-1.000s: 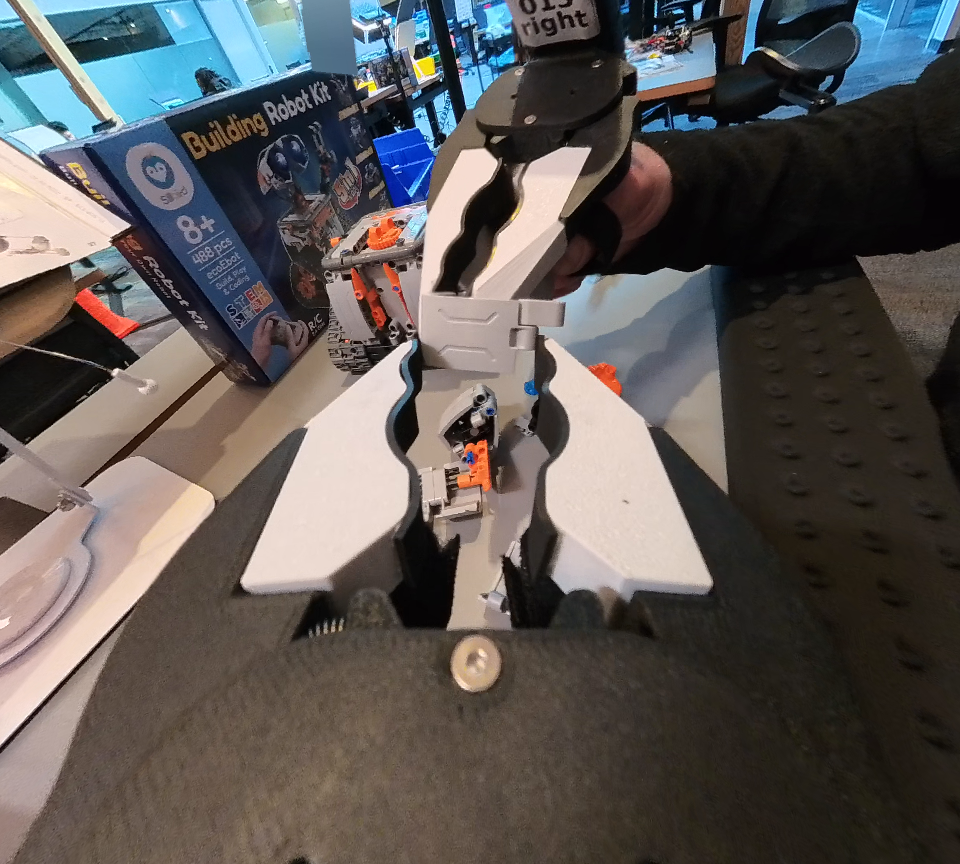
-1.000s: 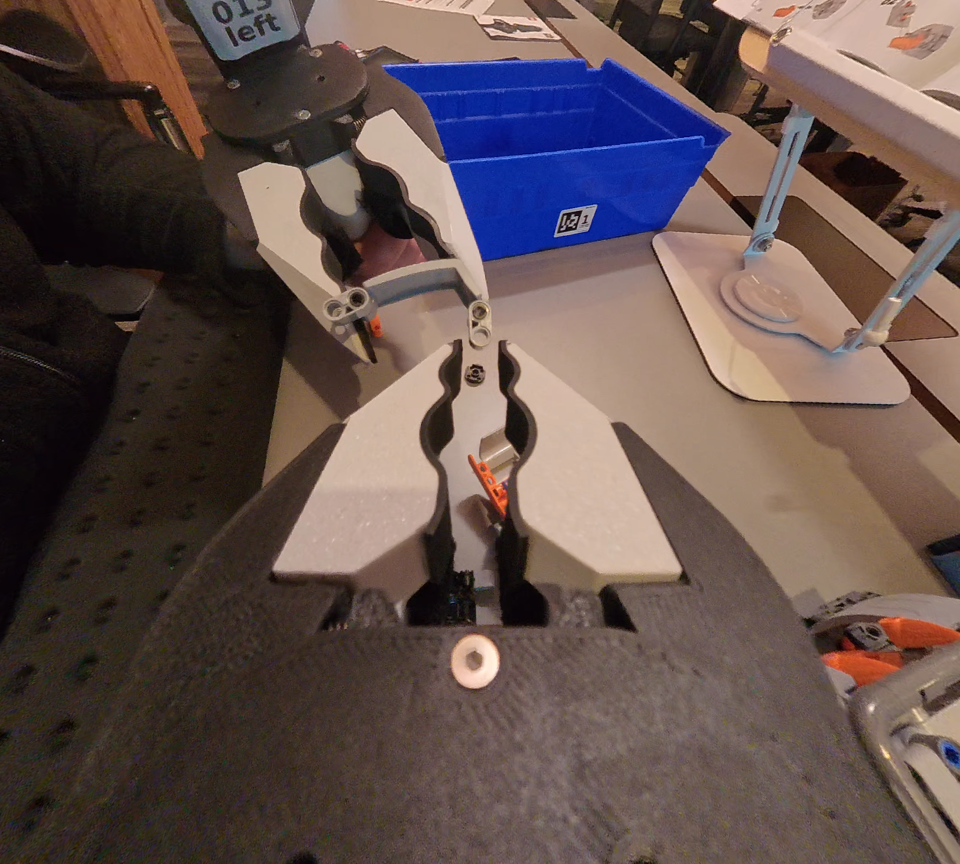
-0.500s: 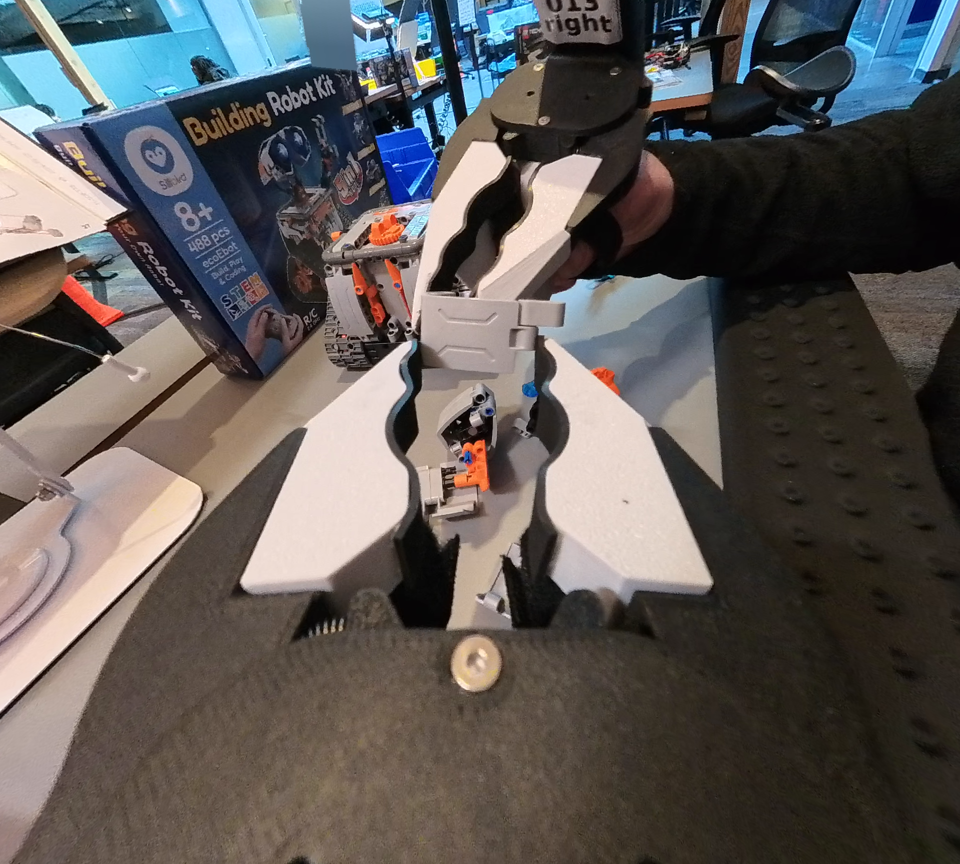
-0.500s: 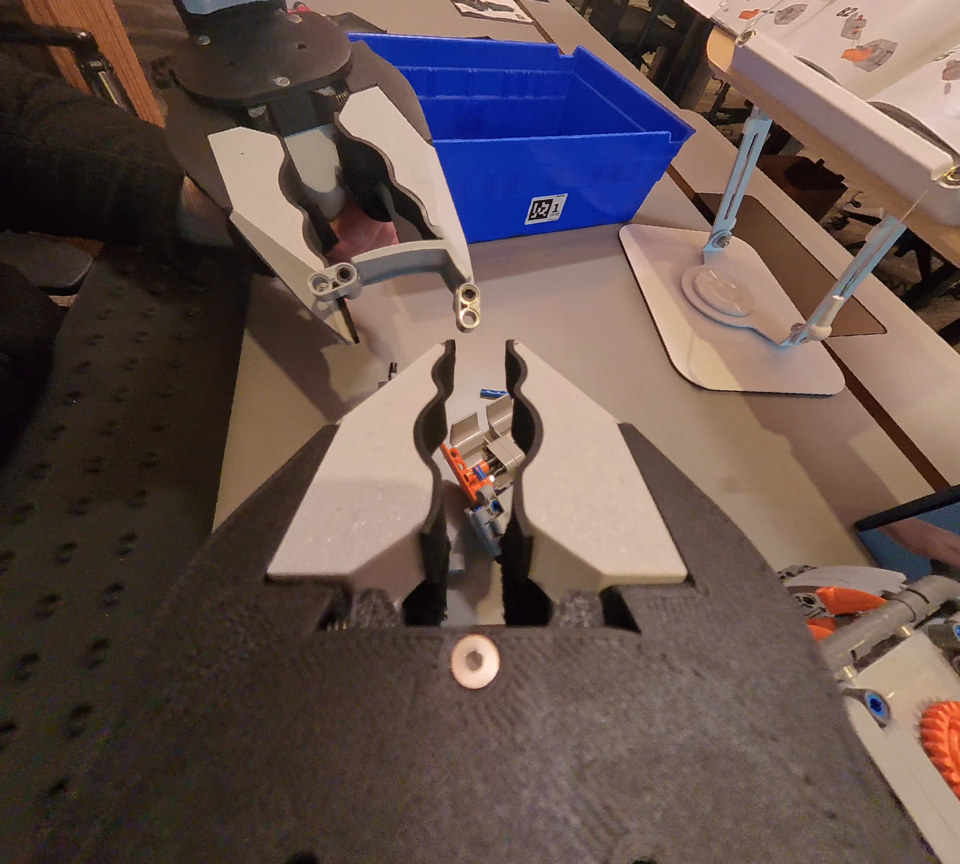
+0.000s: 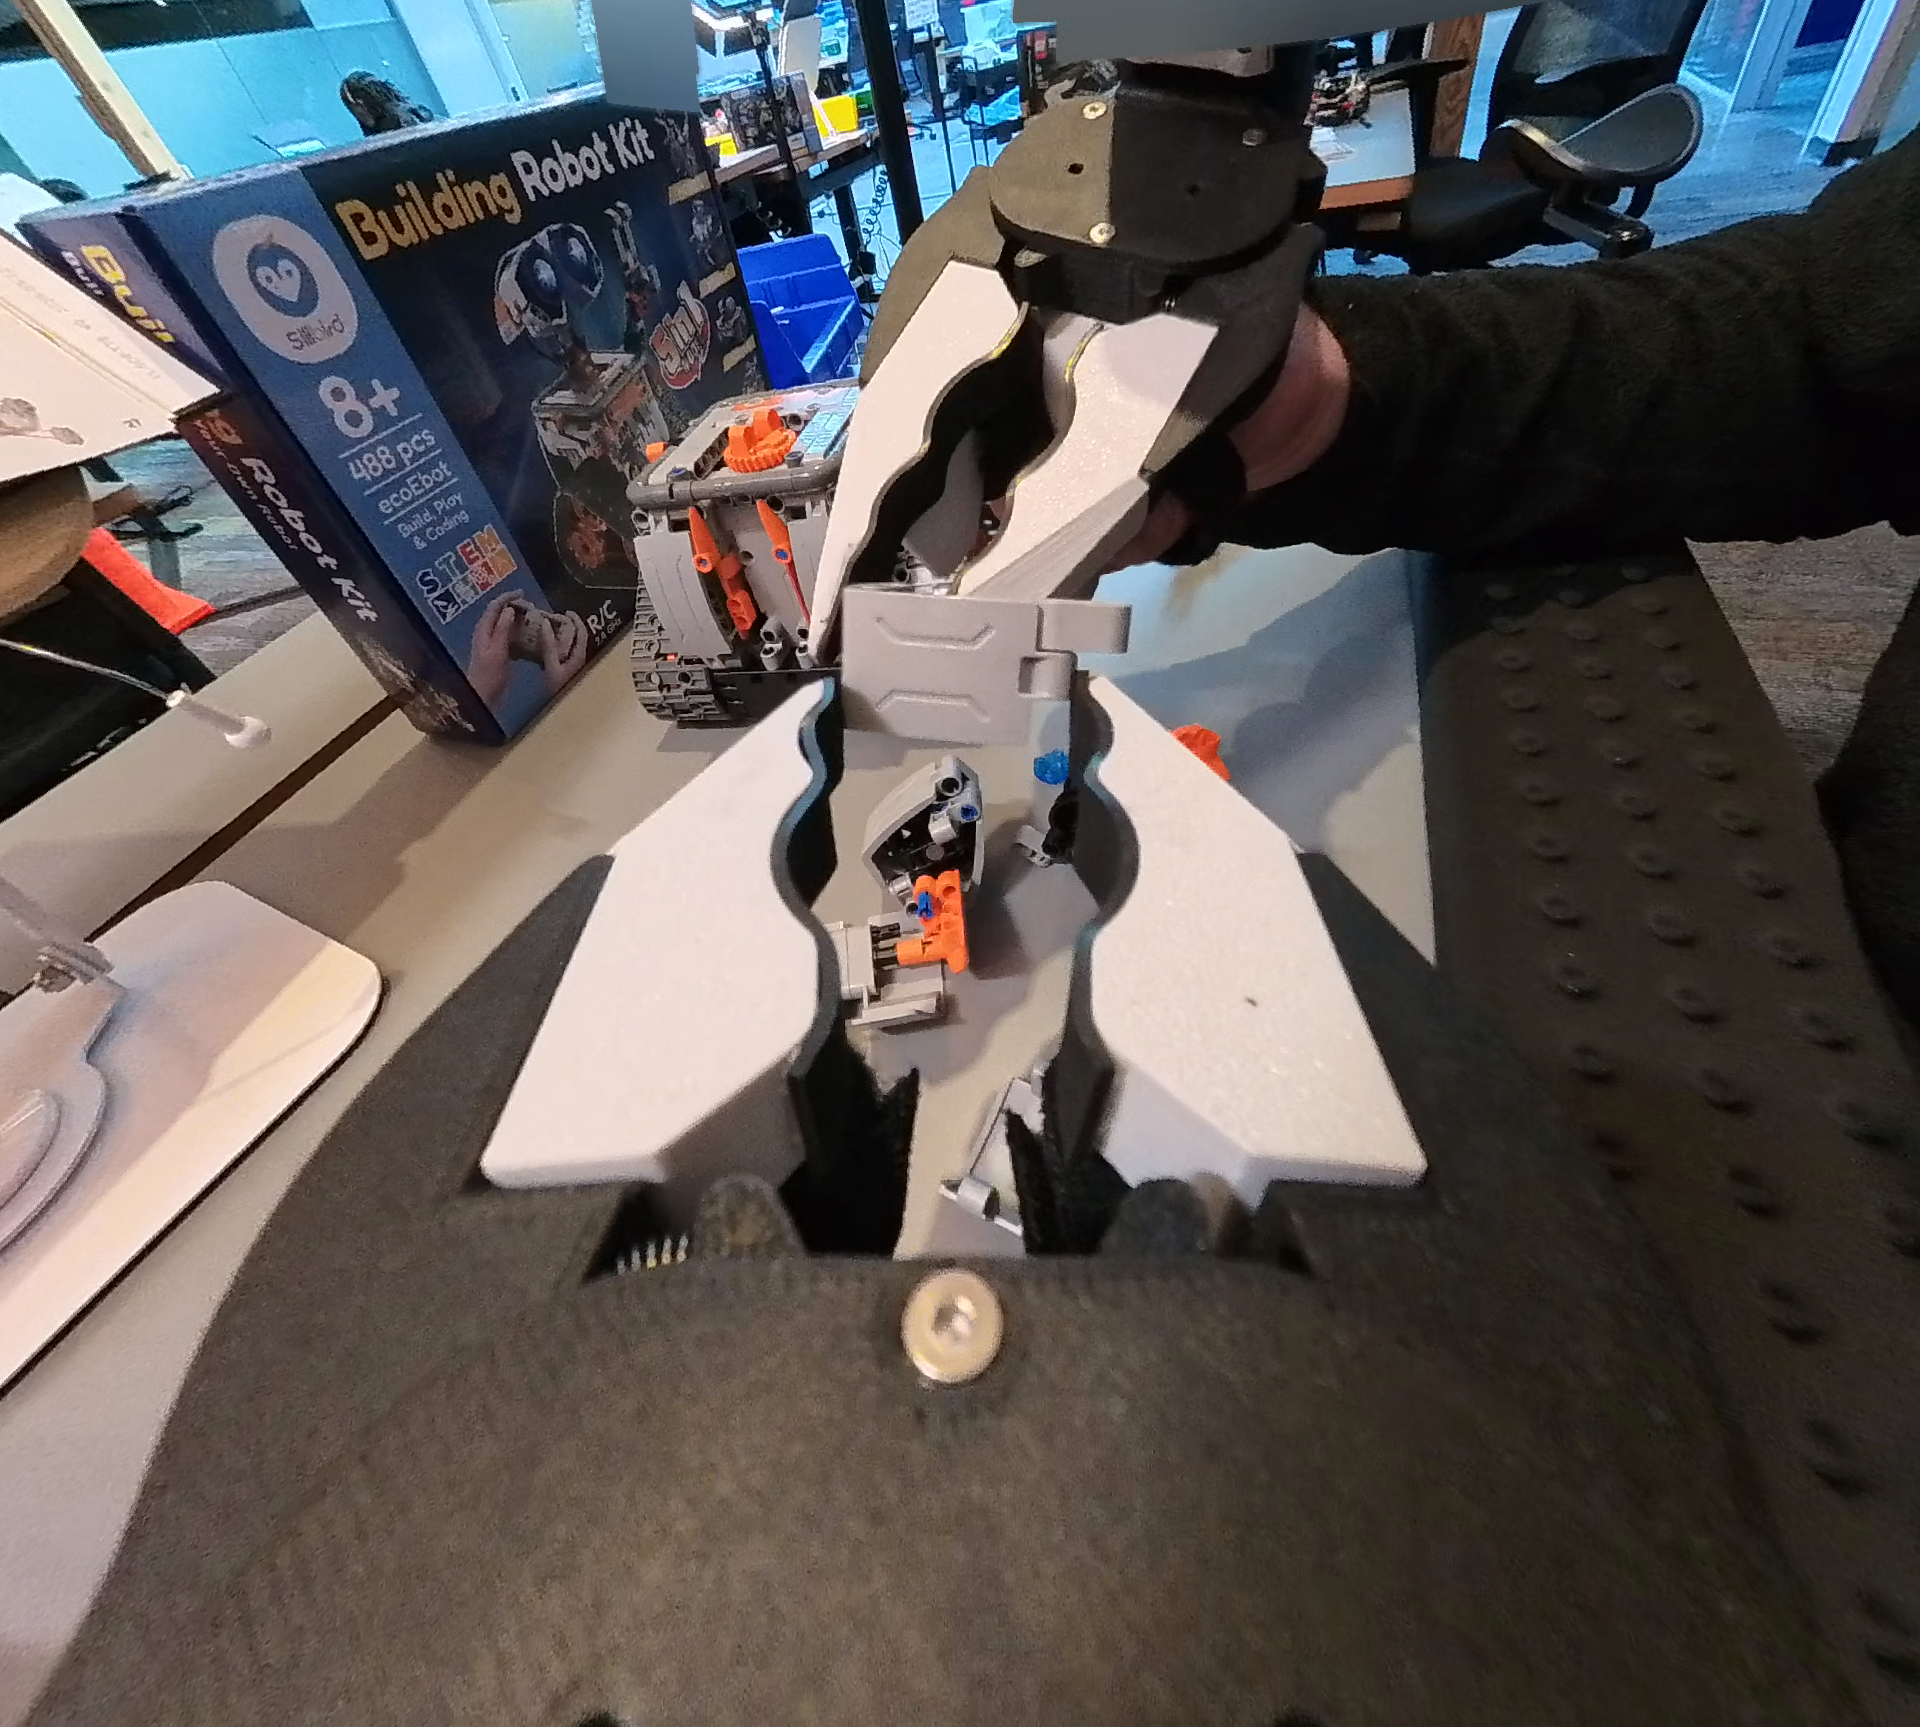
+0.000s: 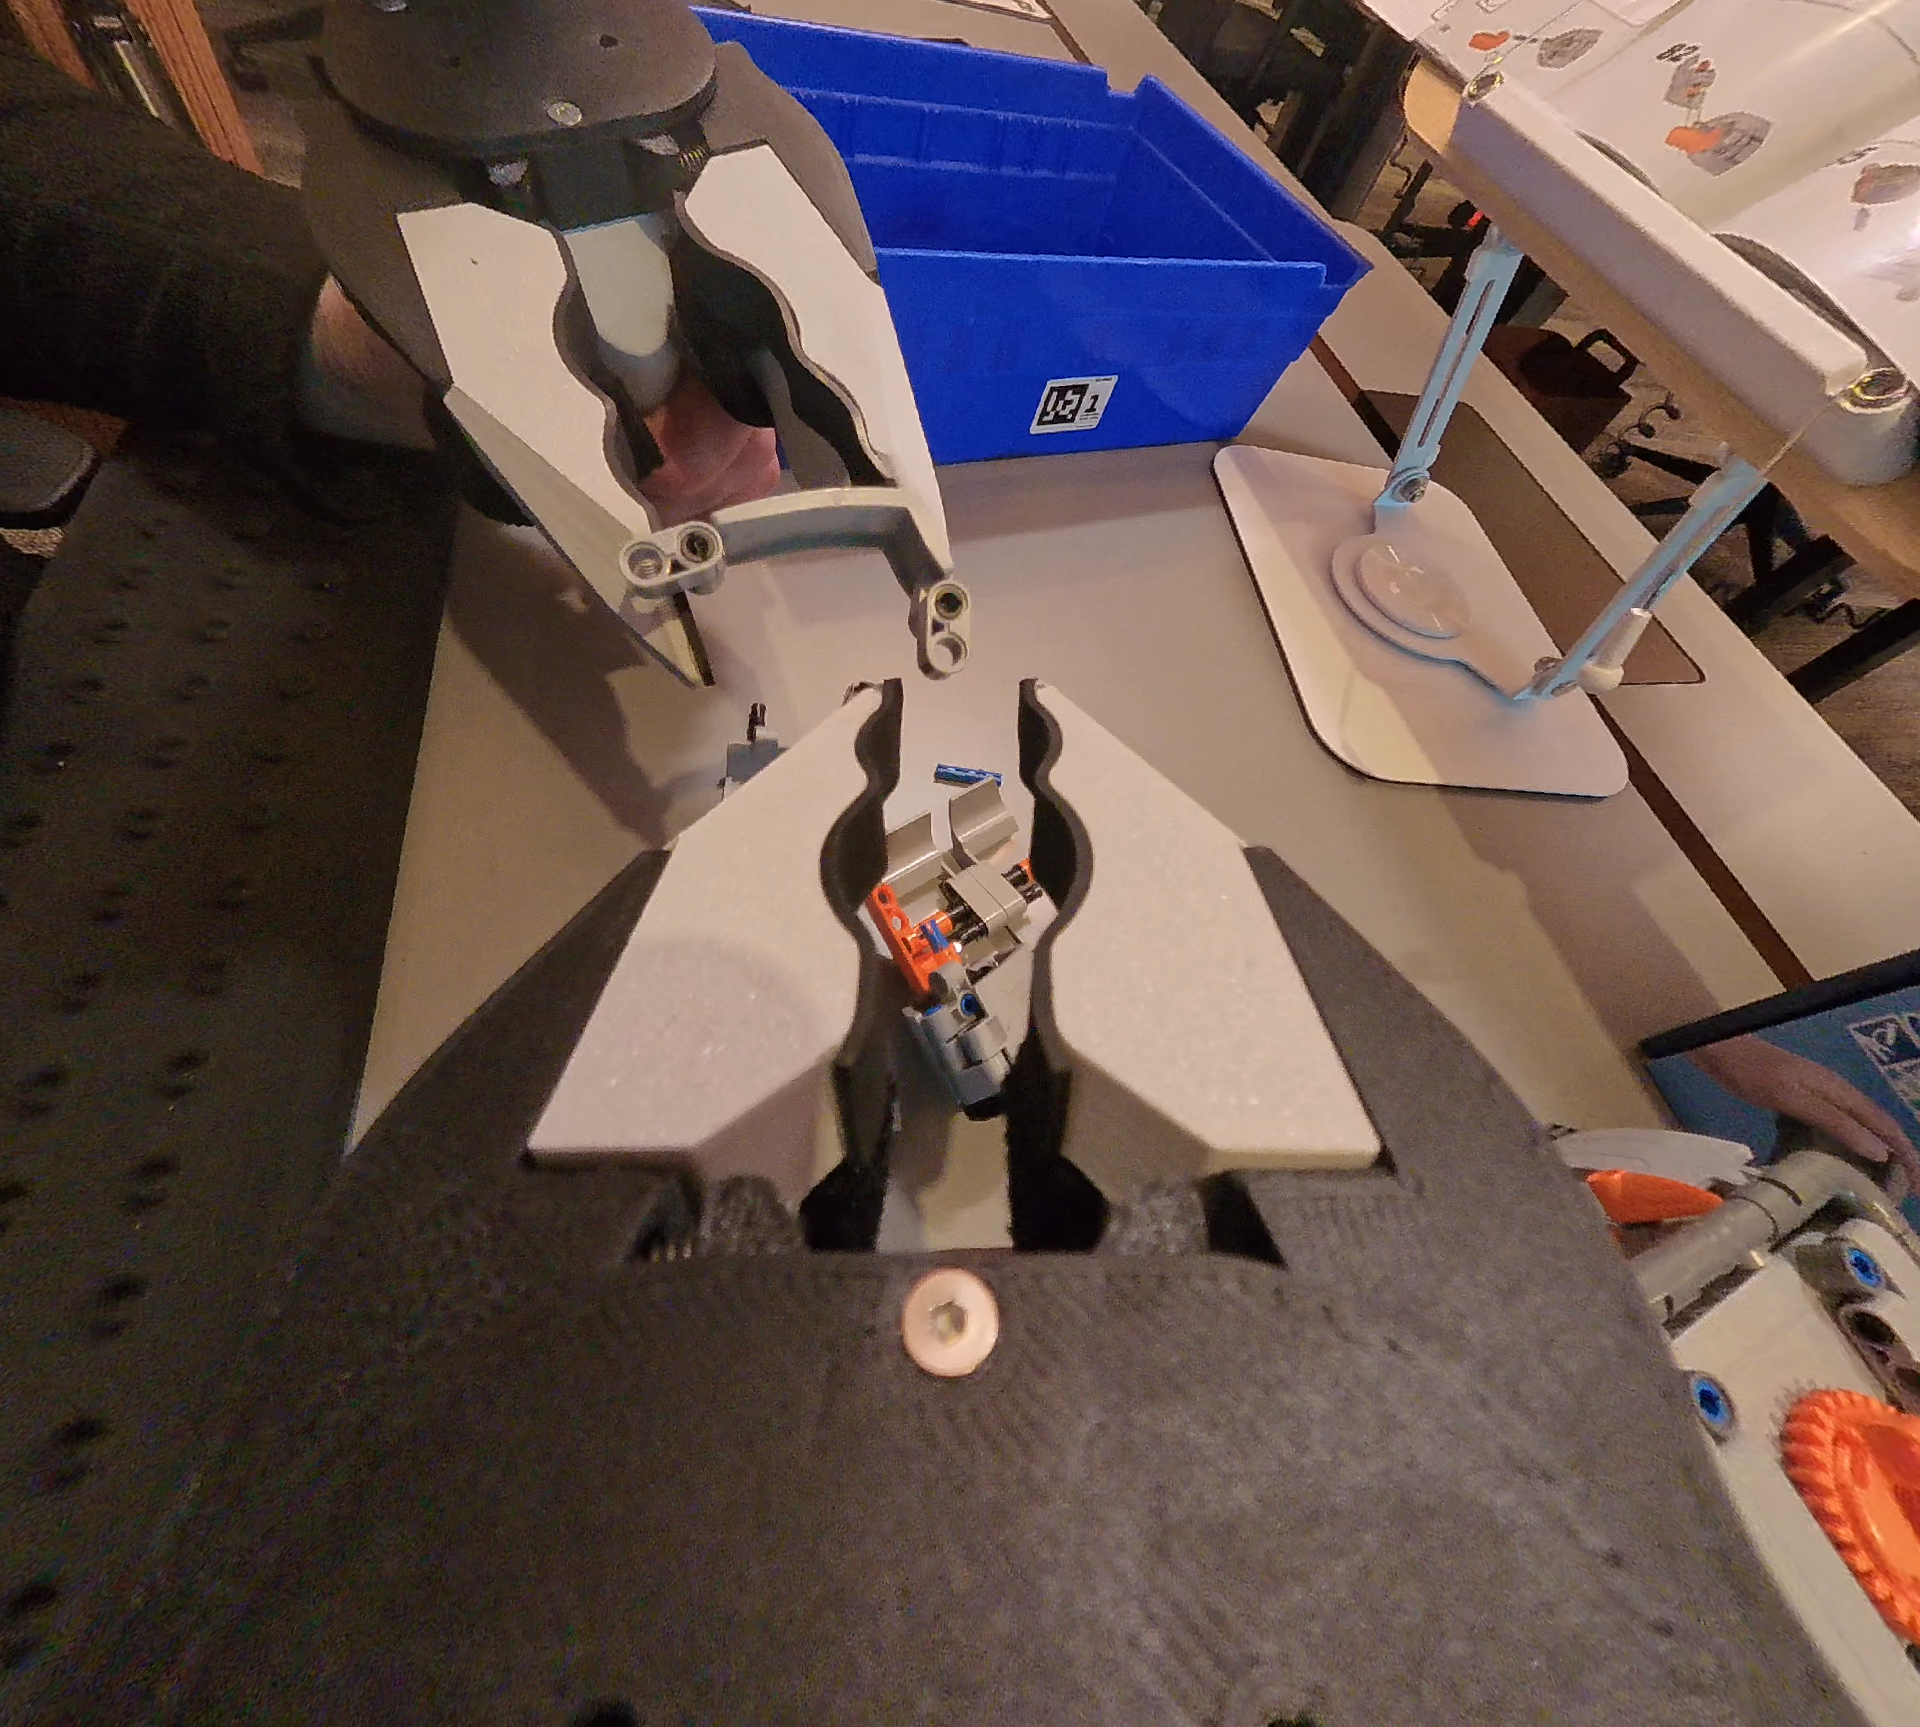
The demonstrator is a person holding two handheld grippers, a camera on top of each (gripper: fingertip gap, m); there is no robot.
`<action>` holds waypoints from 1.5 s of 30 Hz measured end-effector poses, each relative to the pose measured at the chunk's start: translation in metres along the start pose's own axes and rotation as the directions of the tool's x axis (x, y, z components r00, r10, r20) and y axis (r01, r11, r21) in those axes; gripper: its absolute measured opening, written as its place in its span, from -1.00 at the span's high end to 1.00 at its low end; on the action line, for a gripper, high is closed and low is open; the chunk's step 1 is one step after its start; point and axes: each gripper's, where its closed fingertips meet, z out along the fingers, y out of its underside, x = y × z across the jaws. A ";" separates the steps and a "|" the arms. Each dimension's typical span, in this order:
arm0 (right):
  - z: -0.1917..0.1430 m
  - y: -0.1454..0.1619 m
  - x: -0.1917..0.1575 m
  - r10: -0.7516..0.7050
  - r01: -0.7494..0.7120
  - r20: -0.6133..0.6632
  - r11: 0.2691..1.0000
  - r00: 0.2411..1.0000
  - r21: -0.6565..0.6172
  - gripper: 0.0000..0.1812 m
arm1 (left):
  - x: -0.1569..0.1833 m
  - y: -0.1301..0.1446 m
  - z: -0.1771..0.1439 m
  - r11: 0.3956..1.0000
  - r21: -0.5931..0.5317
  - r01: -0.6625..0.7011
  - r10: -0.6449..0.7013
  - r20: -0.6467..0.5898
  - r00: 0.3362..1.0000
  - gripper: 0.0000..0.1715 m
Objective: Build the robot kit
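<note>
My left gripper is shut on a grey curved panel piece and holds it above the table. The right wrist view shows that panel spanning the left gripper tips. My right gripper is slightly open and empty, its tips just short of the panel's holed end. In the left wrist view it hangs over the panel's top edge. A small grey and orange brick assembly lies on the table under both grippers and also shows in the left wrist view.
A blue bin stands behind the left gripper. A white stand base carries an instruction booklet. A robot kit box and a tracked brick model stand at the left. A black perforated mat borders the table. Left and right tips are no more than a few centimetres apart.
My right gripper has drawn back from the panel's holed end and its fingers have parted a little. The small assembly now shows fully between them. The left gripper still holds the panel.
</note>
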 end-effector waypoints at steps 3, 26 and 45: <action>0.001 0.001 -0.002 -0.019 0.019 0.002 1.000 1.000 -0.006 0.77 | 0.000 0.000 0.000 1.000 -0.001 0.002 -0.002 -0.003 1.000 0.52; 0.005 0.005 0.002 -0.111 0.109 -0.071 0.994 0.991 -0.030 0.75 | -0.001 0.000 0.000 1.000 0.014 0.025 -0.025 -0.014 1.000 0.52; 0.000 -0.007 0.000 -0.074 0.077 -0.056 0.996 0.996 0.054 0.78 | 0.001 0.002 0.002 0.999 0.013 0.047 -0.047 -0.030 0.998 0.52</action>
